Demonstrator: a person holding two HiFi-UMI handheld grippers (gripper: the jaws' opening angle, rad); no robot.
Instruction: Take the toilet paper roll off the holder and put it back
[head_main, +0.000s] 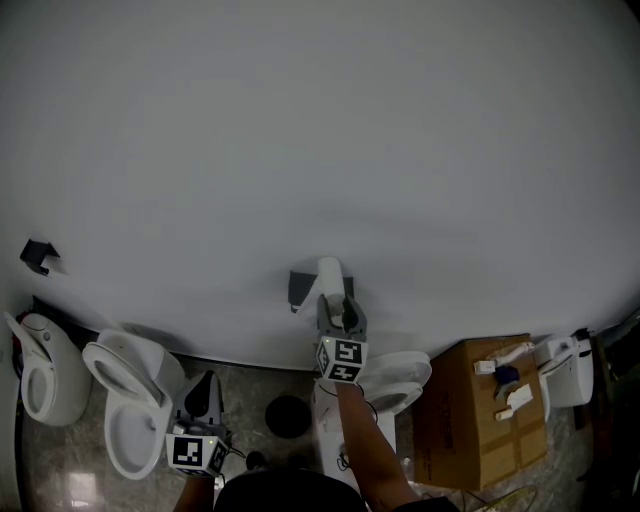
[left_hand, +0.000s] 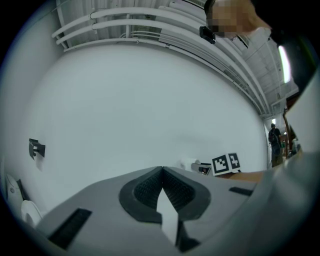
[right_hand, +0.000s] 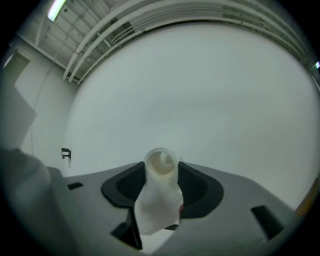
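Two grippers | right gripper (right_hand: 162, 177) clamped on white toilet paper roll (right_hand: 159, 200), loose sheet hanging, just beside dark wall holder (head_main: 300, 288) | left gripper (left_hand: 161, 172) jaws together, empty

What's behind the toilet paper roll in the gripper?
Only bare white wall. The roll, clamped in the right gripper, hides a small patch of it. In the head view the dark holder sits beside the roll, not behind.
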